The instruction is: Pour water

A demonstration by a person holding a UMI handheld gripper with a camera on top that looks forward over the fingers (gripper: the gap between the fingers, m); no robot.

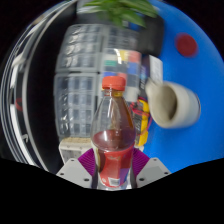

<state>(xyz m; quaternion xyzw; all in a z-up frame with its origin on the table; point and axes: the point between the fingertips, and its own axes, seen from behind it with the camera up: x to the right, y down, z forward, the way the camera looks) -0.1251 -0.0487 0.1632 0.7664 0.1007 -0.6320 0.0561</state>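
Seen from the camera on the gripper (112, 170), a clear plastic bottle (113, 135) stands upright between the two fingers, its long axis running straight up and its orange cap (115, 84) at the top. The lower half of the bottle holds a red liquid, and the upper half looks clear. The purple pads (89, 160) sit tight against the bottle on the left and right, with no gap showing on either side, so the fingers are clenched on the bottle low on its body. The bottle's base is cut off by the dark lower border, so what it rests on, if anything, cannot be seen. Just to the right of the bottle and a little beyond it is a white cup (172, 104), tilted in this view so that its open mouth faces toward the bottle. The cup sits on a blue surface (195, 70), which also carries a small red round object (186, 45) farther back; what that object is cannot be made out. There is open blue surface around the cup. To the left, behind the bottle, rises a stack of translucent drawers or bins (80, 85), crowding that side. Green leaves (120, 10) show at the top, cut off. Small coloured items behind the bottle's neck are too blurred to tell.
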